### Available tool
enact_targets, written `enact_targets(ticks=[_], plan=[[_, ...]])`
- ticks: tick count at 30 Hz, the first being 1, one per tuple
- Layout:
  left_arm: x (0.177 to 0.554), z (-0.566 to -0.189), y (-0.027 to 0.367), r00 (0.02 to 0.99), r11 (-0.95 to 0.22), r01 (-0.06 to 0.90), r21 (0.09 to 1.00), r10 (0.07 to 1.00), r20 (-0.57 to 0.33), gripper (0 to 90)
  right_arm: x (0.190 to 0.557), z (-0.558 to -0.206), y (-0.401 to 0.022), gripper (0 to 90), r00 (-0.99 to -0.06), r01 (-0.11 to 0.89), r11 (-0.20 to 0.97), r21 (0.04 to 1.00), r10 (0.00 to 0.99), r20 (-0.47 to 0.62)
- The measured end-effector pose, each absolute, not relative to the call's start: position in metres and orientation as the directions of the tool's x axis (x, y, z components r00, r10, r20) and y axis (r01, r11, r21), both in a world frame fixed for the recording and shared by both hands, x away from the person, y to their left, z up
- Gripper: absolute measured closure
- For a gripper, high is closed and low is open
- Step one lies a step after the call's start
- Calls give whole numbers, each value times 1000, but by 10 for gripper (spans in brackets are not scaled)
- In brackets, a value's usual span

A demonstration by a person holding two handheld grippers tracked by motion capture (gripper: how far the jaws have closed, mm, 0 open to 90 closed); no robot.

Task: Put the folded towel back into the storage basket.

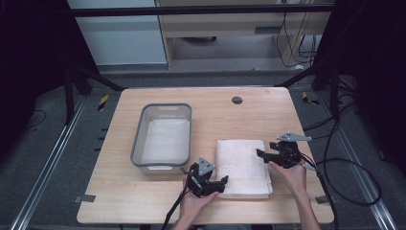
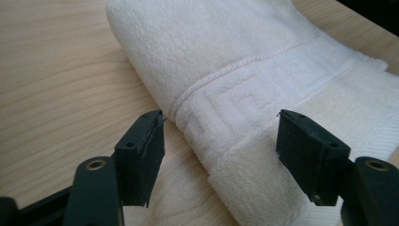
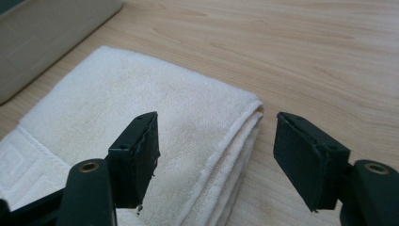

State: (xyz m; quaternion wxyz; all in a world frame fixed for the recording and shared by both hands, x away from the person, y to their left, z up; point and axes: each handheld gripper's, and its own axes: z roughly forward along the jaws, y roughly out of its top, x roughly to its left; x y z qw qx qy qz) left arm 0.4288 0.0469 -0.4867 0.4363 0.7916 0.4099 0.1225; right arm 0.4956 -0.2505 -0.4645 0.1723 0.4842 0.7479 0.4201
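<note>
High view: folded white towel (image 1: 243, 166) is lying just right of the grey tub (image 1: 163, 136).
Left gripper (image 1: 224, 181): jaws are standing apart at the towel's near-left corner.
Right gripper (image 1: 260, 153): jaws are standing apart at the towel's right edge.

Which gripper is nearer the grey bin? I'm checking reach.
Left. The left gripper sits just below the bin; the right gripper is across the towel.

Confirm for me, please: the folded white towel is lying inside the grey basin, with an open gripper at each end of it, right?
Not quite: the folded white towel lies on the table beside the grey basin, not inside it, as the high view shows. The left gripper and right gripper are open at its ends.
</note>
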Motion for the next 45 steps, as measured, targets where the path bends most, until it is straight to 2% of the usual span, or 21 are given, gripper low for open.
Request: enact_targets(ticks=[6, 25, 33, 37, 38, 45], plan=[[430, -494, 46, 630, -270, 559, 784, 752, -191, 288, 499, -474, -245, 322, -472, 603, 187, 776, 868, 158], [433, -501, 35, 636, -309, 574, 758, 751, -176, 279, 505, -492, -240, 339, -454, 650, 188, 737, 873, 177], [436, -504, 37, 631, -285, 603, 745, 742, -227, 291, 506, -495, -239, 342, -443, 670, 175, 722, 874, 199], [436, -504, 36, 638, -292, 603, 742, 735, -229, 325, 508, -497, -239, 384, -442, 684, 158, 712, 866, 233], [436, -503, 35, 642, -296, 602, 741, 732, -229, 349, 508, -497, -240, 422, -451, 688, 157, 708, 858, 247], [434, -502, 32, 640, -300, 609, 734, 733, -230, 406, 509, -497, -239, 489, -451, 703, 144, 696, 848, 280]])
